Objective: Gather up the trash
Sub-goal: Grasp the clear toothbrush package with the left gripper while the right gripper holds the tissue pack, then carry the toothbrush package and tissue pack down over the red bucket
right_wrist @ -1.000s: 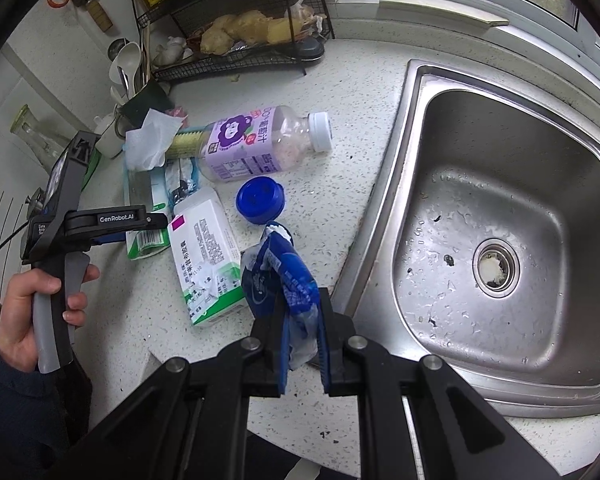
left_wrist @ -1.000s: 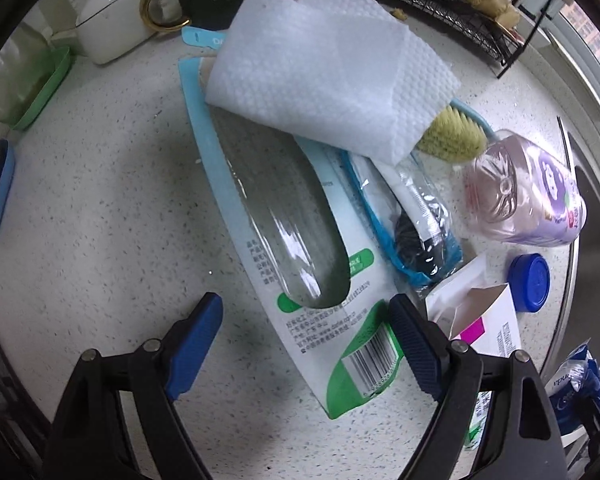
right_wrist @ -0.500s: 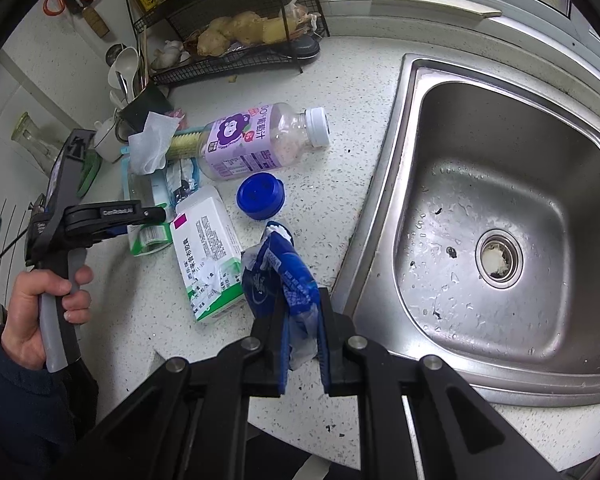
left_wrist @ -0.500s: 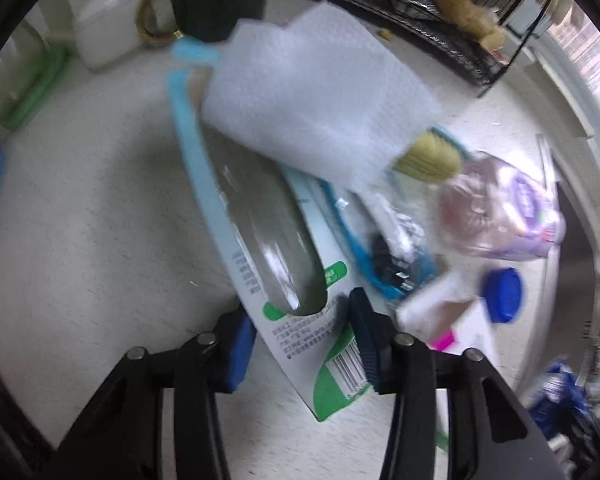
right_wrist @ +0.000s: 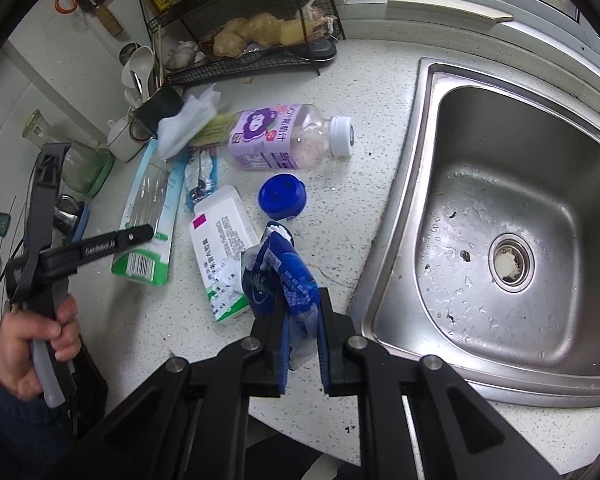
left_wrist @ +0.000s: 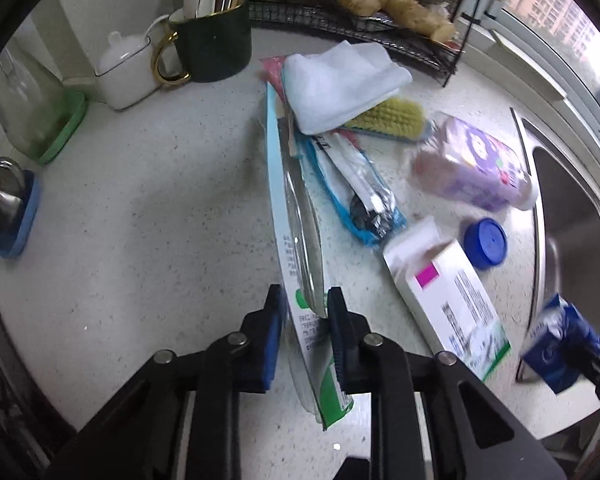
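A long green-and-white blister pack (left_wrist: 300,240) with a clear plastic front lies on the speckled counter (left_wrist: 160,220), its near end raised and tipped on edge. My left gripper (left_wrist: 304,320) points steeply down; its jaws are closing, and the blue pads press that near end from both sides. The right wrist view shows this gripper (right_wrist: 140,236) over the pack (right_wrist: 156,200), held by a hand (right_wrist: 40,332). My right gripper (right_wrist: 302,320) is shut on a crumpled blue wrapper (right_wrist: 284,280) near the sink's edge.
Behind the pack lie a white tissue (left_wrist: 340,80), a yellow brush (left_wrist: 388,116), a blue-edged wrapper (left_wrist: 360,200), a purple bottle (left_wrist: 472,168), a blue cap (left_wrist: 485,242) and a white box (left_wrist: 448,300). A dark mug (left_wrist: 212,40), a wire rack (left_wrist: 380,32) and the sink (right_wrist: 500,220) border the counter.
The left gripper's jaws have come together from wide apart onto the pack's near end, and it has risen, tipping the pack on edge. The right gripper and blue wrapper have stayed put.
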Demonstrator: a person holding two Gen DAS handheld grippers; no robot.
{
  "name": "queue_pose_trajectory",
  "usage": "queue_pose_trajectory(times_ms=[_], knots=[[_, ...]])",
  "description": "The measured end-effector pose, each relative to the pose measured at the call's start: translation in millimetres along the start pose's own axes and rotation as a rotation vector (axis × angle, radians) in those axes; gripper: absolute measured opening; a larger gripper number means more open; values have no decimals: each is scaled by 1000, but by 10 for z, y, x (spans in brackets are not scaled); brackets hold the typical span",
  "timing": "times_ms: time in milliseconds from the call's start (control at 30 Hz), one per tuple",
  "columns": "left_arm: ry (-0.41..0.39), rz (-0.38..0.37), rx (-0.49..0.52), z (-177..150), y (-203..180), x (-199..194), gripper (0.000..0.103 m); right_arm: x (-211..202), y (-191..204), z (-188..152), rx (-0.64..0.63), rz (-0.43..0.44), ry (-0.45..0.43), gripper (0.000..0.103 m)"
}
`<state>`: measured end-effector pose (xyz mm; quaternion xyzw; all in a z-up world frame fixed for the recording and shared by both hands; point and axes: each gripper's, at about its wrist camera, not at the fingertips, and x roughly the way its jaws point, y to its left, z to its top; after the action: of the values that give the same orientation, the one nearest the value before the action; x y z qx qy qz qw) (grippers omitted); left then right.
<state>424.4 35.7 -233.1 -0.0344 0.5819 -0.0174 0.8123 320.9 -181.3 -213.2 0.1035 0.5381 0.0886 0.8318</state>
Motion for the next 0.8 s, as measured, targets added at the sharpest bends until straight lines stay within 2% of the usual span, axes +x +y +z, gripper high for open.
queue_pose_trajectory(times_ms=[67, 300, 800], knots=[[5, -27, -7, -76, 11, -68, 19, -17, 21, -6, 0, 17, -1, 11], [-34, -33, -25, -378, 21, -424, 16, -218, 133, -62, -45, 44, -36, 11], [-126, -48, -49, -1092, -326, -1233, 14, -681, 128, -443, -110, 129, -89, 11]])
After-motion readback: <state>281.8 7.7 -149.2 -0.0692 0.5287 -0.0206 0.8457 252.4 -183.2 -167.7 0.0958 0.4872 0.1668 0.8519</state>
